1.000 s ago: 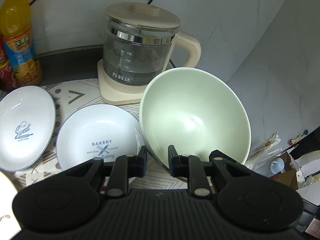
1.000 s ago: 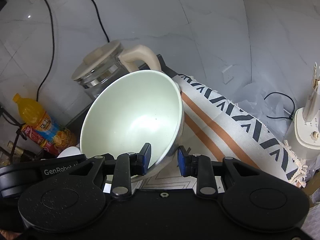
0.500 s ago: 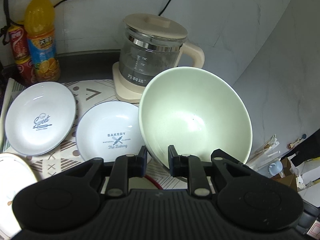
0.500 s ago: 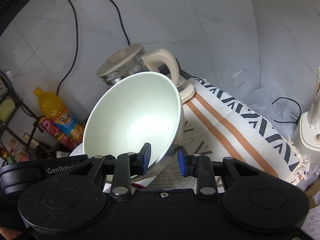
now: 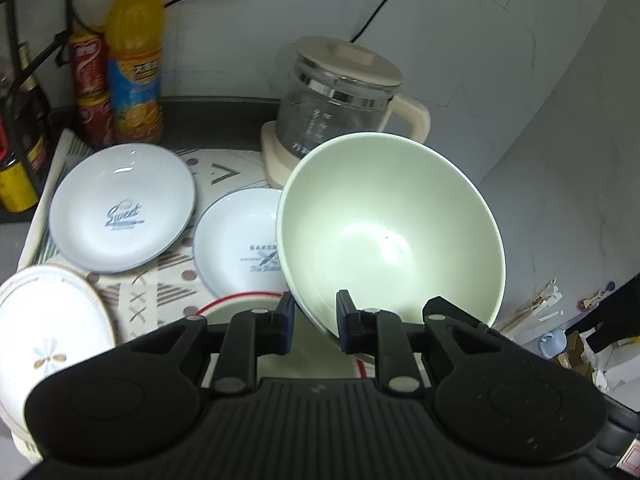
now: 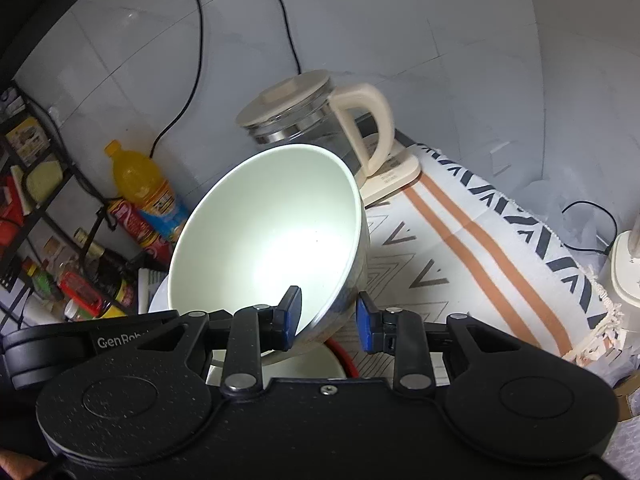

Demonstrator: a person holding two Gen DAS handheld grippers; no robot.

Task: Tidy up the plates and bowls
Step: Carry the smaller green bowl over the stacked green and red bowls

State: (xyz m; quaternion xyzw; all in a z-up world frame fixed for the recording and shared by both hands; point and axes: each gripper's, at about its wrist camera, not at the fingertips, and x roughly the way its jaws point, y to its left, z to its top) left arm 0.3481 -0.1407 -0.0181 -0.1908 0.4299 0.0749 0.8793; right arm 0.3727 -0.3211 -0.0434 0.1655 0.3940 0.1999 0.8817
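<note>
Cloth (image 6: 500,248): patterned, spread beneath the crockery.
Bowl (image 5: 392,232): pale green, tilted, held in the air above a red-rimmed bowl (image 5: 240,300), kettle (image 5: 344,96) behind.
Plates: "Sweet" plate (image 5: 120,208) and "Bakery" plate (image 5: 240,244) flat on cloth.
Left gripper (image 5: 313,322): pinching bowl's rim.
Right gripper (image 6: 329,318): clamped on the rim too.

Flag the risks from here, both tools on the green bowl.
1. The green bowl is tilted and held only at its rim by the left tool and right tool; it could slip.
2. The glass kettle stands just behind; a swing could hit it.
3. The red-rimmed bowl sits below; lowering fast may chip.
</note>
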